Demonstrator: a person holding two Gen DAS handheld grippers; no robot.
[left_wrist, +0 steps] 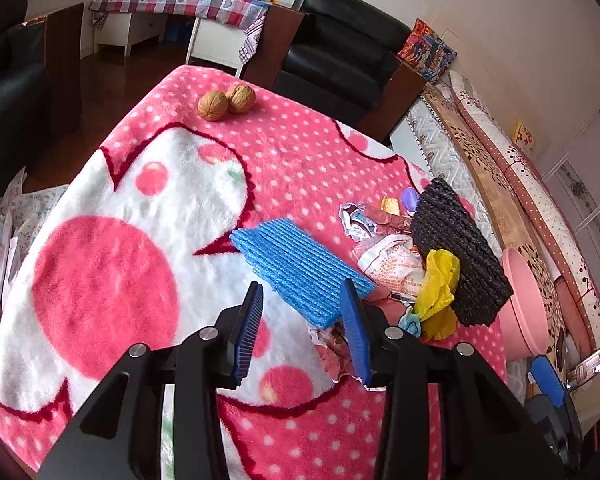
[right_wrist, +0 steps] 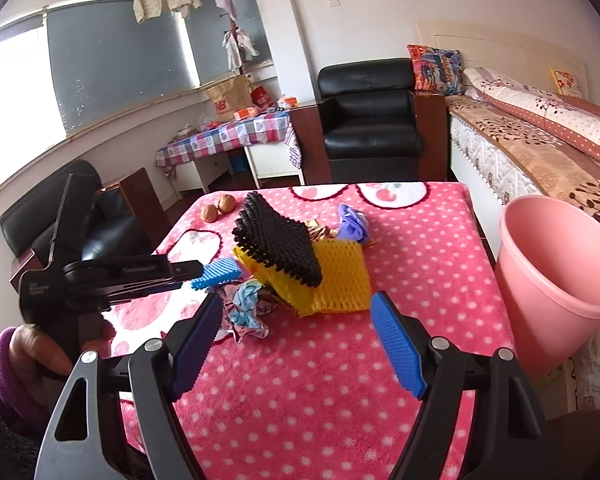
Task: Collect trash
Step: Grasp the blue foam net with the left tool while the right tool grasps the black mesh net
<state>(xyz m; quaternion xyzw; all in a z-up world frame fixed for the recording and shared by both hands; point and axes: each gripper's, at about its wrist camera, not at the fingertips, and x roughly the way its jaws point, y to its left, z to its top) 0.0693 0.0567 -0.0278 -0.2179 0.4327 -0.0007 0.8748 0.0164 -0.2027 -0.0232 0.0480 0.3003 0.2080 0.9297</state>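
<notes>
Just ahead, blue foam net [left_wrist: 300, 268], open left gripper [left_wrist: 302, 312] around it.

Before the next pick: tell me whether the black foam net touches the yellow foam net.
Touching. In the right wrist view the black foam net lies directly on the yellow foam net, overlapping its upper left part with no gap visible.

Open blanket in front, clutter mid-table

The pink dotted blanket [right_wrist: 320, 380] lies bare ahead of the right gripper [right_wrist: 298, 344]. Farther on, a trash pile [right_wrist: 300, 264] blocks the middle. A pink bin [right_wrist: 556, 280] stands beside the table's right edge, two walnuts [right_wrist: 219, 208] at the far side.
</notes>
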